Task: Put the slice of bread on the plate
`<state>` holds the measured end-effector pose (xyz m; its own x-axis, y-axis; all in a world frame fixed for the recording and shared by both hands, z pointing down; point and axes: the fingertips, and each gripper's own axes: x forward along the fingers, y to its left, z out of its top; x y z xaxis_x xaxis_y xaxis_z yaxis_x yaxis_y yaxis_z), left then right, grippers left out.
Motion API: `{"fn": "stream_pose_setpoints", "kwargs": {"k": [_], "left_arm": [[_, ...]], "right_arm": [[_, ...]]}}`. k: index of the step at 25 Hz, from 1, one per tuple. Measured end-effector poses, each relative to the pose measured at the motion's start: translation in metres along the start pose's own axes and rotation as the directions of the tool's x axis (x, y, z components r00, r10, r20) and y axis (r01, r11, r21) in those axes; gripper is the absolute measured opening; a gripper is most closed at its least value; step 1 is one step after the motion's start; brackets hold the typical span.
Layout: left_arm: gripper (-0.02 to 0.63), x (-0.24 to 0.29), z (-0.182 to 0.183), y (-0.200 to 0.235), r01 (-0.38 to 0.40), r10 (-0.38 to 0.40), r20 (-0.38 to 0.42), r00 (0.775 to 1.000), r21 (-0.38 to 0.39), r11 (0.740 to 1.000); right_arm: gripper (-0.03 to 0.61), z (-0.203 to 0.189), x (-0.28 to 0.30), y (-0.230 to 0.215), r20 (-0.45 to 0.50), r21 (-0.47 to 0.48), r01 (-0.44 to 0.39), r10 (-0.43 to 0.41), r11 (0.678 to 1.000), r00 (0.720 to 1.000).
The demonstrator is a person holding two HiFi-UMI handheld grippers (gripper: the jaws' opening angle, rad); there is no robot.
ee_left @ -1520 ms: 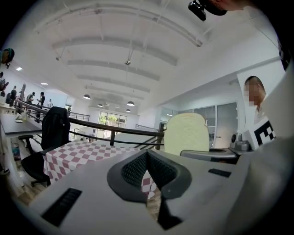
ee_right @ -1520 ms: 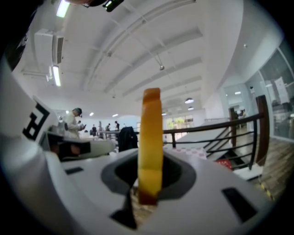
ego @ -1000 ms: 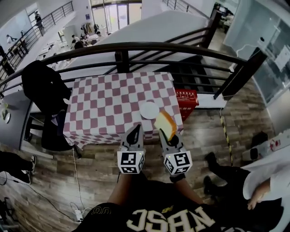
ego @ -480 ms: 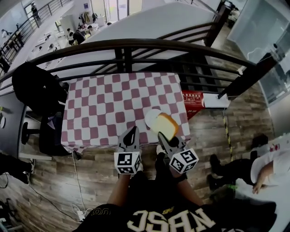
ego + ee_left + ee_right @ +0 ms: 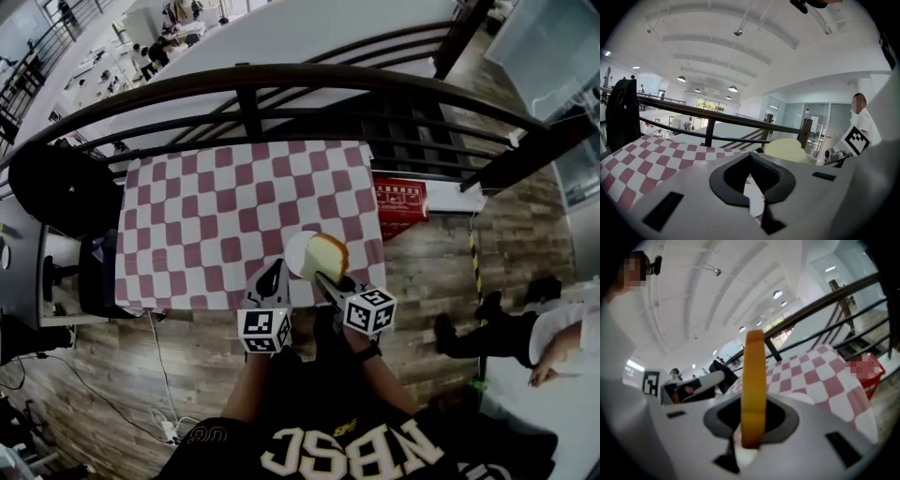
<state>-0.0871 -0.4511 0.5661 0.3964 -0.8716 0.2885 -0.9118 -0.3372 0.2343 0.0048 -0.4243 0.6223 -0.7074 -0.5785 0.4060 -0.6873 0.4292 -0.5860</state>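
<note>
A slice of bread with a yellow crust is clamped edge-on in my right gripper, which is shut on it. It hangs over the right side of the white plate, near the front edge of the red-and-white checked table. In the right gripper view the bread stands upright between the jaws. My left gripper is just left of the plate at the table's edge, shut with nothing in it. Its own view shows the pale bread off to its right.
A black railing runs behind the table. A chair with a black jacket stands at the left, a red box on the floor at the right. A person in white is at far right.
Both grippers have moved forward and down toward the table. The bread has come from in front of the table's edge to over the plate and has rolled more upright.
</note>
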Motion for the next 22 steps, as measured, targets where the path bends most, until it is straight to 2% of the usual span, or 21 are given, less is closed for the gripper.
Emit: {"fn": "stream_pose_setpoints", "kwargs": {"k": [4,8,14,20,22], "left_arm": [[0.018,0.025,-0.025,0.009,-0.049,0.047,-0.068,0.997,-0.024,0.998],[0.018,0.044,-0.045,0.018,-0.075,0.070,-0.125,0.990,-0.034,0.997],[0.018,0.054,-0.071,0.036,-0.128,0.114,-0.203,0.972,-0.059,0.990],[0.018,0.055,-0.080,0.050,-0.142,0.122,-0.236,0.964,-0.071,0.987],[0.018,0.052,-0.080,0.053,-0.147,0.126,-0.240,0.963,-0.073,0.986]], "right_arm": [[0.091,-0.042,0.029,-0.030,-0.162,0.112,-0.003,0.021,0.994,0.987],[0.091,-0.070,0.059,-0.051,-0.275,0.204,0.007,0.050,0.979,0.960],[0.092,-0.092,0.097,-0.077,-0.452,0.178,0.068,0.020,0.982,0.892],[0.095,-0.100,0.118,-0.092,-0.562,0.169,0.110,0.004,0.979,0.827],[0.101,-0.101,0.119,-0.097,-0.592,0.126,0.121,-0.023,0.985,0.806]]}}
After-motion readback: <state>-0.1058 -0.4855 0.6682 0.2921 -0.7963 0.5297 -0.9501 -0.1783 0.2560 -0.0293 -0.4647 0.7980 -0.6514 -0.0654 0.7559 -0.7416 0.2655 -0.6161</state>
